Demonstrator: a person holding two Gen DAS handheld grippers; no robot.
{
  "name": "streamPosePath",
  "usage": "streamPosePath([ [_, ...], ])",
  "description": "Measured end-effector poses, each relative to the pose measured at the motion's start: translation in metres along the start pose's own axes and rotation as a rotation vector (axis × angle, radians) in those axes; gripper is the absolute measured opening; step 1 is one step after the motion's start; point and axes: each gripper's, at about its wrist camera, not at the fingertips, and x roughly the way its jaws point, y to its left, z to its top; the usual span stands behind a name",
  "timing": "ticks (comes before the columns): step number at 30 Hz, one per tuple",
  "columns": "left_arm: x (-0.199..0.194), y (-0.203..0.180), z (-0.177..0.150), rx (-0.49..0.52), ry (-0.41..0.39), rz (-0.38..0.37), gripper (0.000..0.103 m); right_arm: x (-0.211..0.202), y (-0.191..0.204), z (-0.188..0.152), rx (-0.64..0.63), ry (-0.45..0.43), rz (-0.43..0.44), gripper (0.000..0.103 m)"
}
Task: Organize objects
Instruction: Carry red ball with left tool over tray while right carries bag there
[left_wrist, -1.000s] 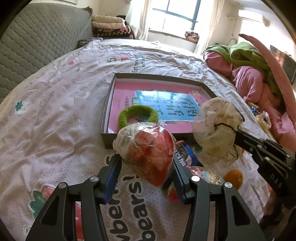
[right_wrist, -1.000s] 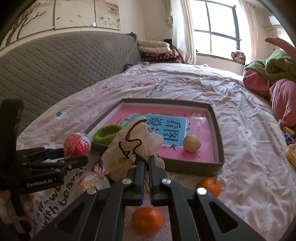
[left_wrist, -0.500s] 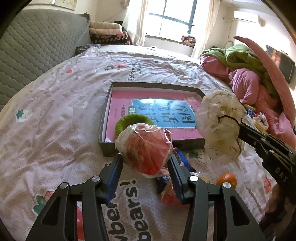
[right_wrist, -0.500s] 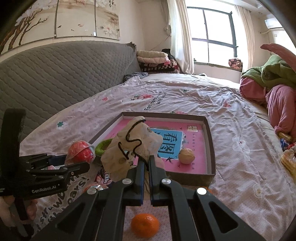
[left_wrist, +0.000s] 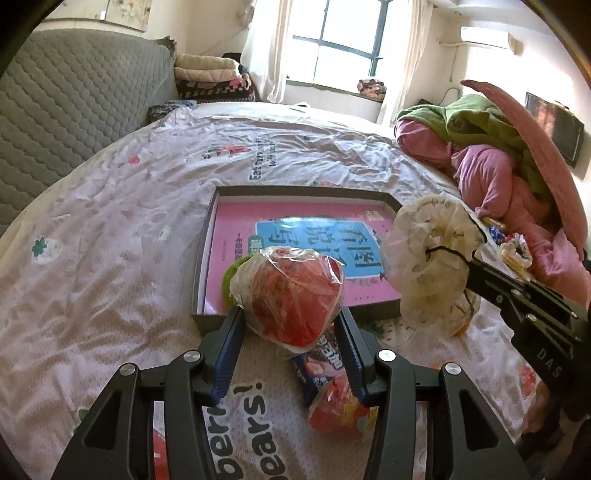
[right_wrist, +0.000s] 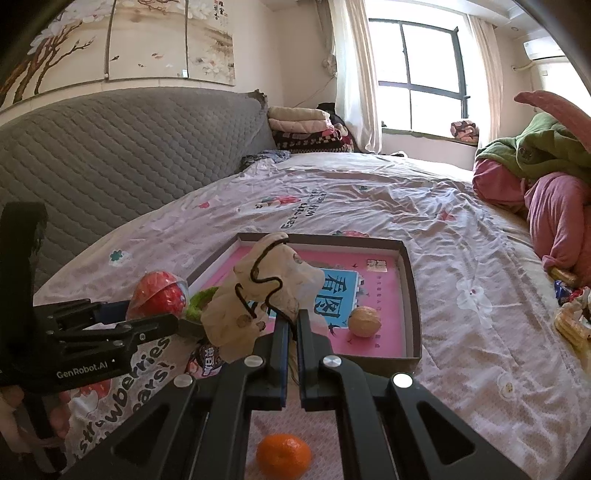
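While a red wrapped ball sits clamped in the left gripper above the tray's near edge, the right gripper, pinched tight, holds up a cream bag beside it.

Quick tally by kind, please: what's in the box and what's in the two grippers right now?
Green ring, in the box: 1
Walnut-like tan ball, in the box: 1
Red ball in clear wrap, in the left gripper: 1
Cream bagged bundle, in the right gripper: 1
Total: 4
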Motion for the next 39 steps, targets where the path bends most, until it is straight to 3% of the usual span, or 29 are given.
streamPosePath([
  [19, 0.006, -0.004, 0.046, 0.031, -0.059, 0.000, 0.051, 0.005, -0.014, 0.023, 0.005, -0.030, -0.020, 0.004],
  [39, 0.039, 0.023, 0.073, -0.008, -0.041, 0.032, 0.051, 0.024, -0.044, 0.044, 0.028, -0.040, -0.044, 0.004],
])
